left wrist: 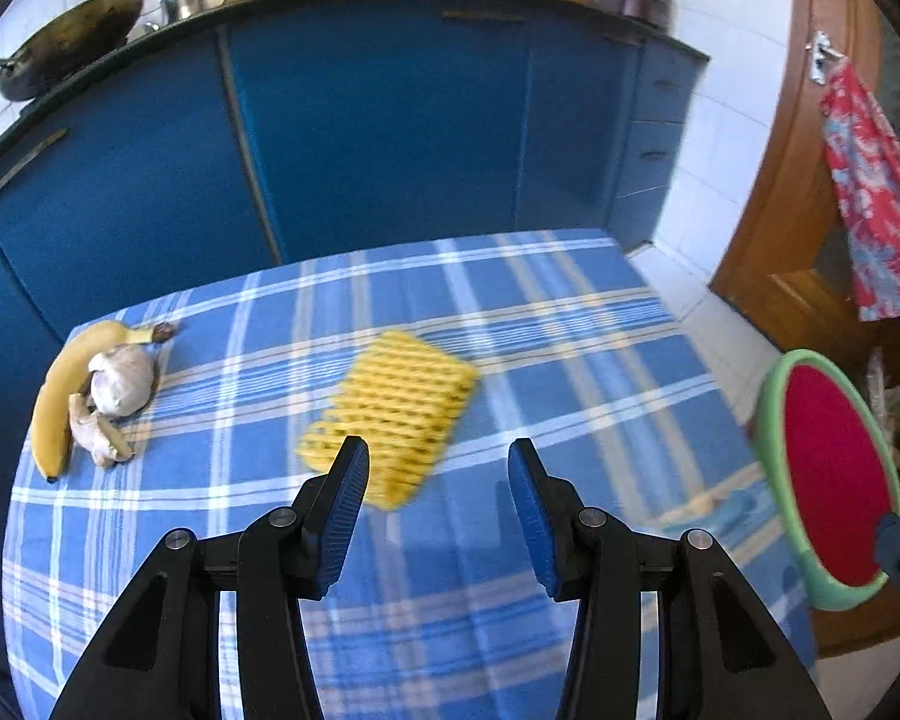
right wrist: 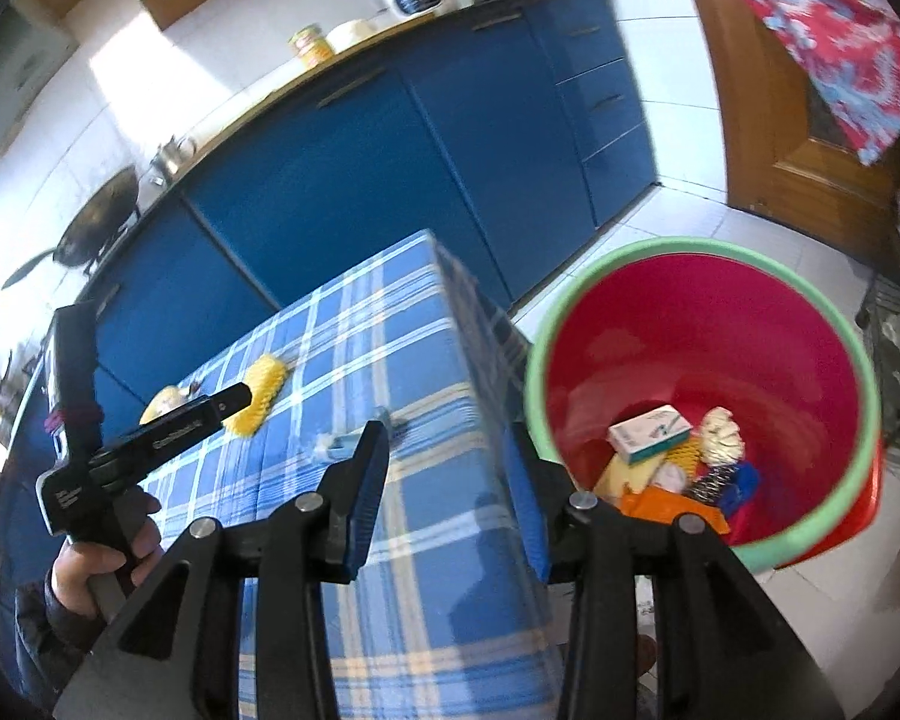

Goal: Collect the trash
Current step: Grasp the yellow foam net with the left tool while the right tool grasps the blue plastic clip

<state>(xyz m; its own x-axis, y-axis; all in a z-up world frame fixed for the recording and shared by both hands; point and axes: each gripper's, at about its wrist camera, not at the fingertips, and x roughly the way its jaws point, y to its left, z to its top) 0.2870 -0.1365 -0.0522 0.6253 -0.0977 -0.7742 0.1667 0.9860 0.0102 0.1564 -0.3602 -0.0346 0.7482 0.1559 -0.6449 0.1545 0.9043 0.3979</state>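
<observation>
A yellow foam fruit net [left wrist: 393, 414] lies on the blue checked tablecloth [left wrist: 510, 540], just ahead of my open, empty left gripper [left wrist: 438, 456]. A banana [left wrist: 60, 396], a garlic bulb [left wrist: 120, 381] and a ginger piece [left wrist: 99, 438] lie at the table's left. The red bin with a green rim [right wrist: 708, 360] stands on the floor right of the table and holds several pieces of trash [right wrist: 672, 462]. My right gripper [right wrist: 456, 450] is open and empty above the table's right edge, beside the bin. The net also shows in the right wrist view [right wrist: 258, 393]. A small blue-white scrap [right wrist: 342, 441] lies near the table edge.
Blue kitchen cabinets [left wrist: 390, 120] stand behind the table, with a wok [left wrist: 72, 42], pots and a cooker on the counter. A wooden door [left wrist: 780, 210] with a red patterned cloth [left wrist: 870, 198] is at the right. The left hand-held gripper [right wrist: 150, 426] shows in the right wrist view.
</observation>
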